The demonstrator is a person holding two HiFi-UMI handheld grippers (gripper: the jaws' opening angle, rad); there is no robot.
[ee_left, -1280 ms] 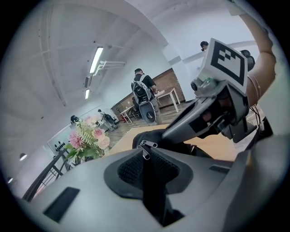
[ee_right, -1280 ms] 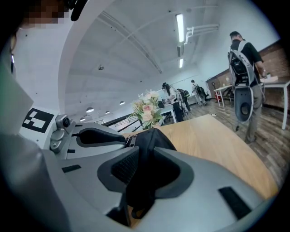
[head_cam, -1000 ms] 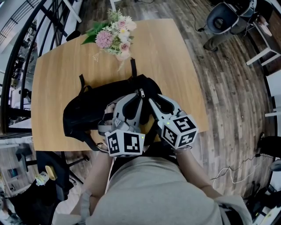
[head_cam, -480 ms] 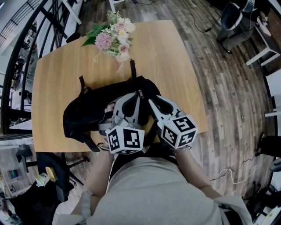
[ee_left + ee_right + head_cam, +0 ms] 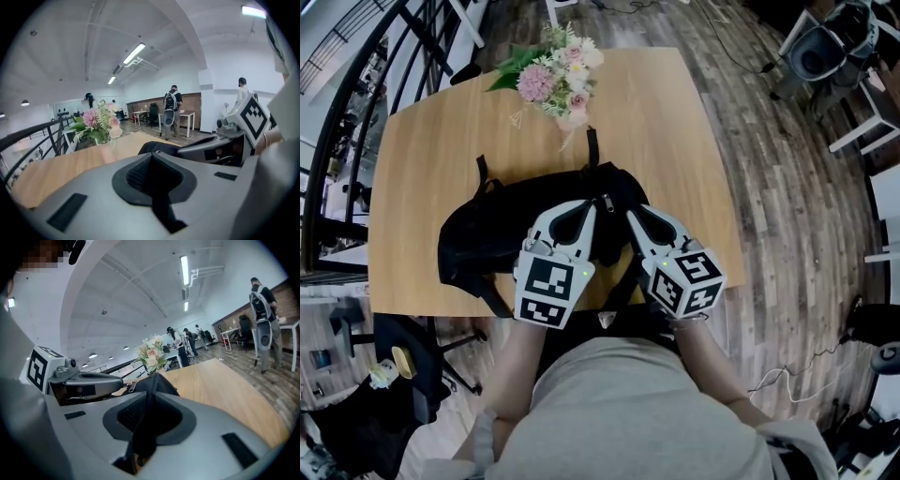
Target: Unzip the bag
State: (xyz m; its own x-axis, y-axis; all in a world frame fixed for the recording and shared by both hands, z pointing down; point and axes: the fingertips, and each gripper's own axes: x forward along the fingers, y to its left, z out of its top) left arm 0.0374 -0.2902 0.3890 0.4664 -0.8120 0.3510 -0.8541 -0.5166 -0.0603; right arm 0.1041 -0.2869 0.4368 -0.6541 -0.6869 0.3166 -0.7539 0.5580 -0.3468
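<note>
A black backpack (image 5: 511, 230) lies on the wooden table (image 5: 422, 159), close to the near edge. Its metal zipper pull (image 5: 606, 202) sits at the top seam, between my two grippers. My left gripper (image 5: 584, 210) rests on the bag just left of the pull, its jaws shut with black fabric (image 5: 161, 146) at the tips. My right gripper (image 5: 633, 214) is just right of the pull. Its jaws are closing, and a fold of black bag fabric (image 5: 161, 380) stands pinched between them. The right gripper view shows the pull (image 5: 131, 386) off to the left.
A bouquet of pink and white flowers (image 5: 548, 80) lies at the table's far edge, beyond the bag. Bag straps (image 5: 480, 173) trail toward it. A black railing (image 5: 337, 122) runs along the left. Office chairs (image 5: 820, 52) stand on the plank floor to the right.
The left gripper's jaws, spread a second ago, have come together on the bag. The right gripper's jaws have narrowed. Both grippers stay at the bag's top.
</note>
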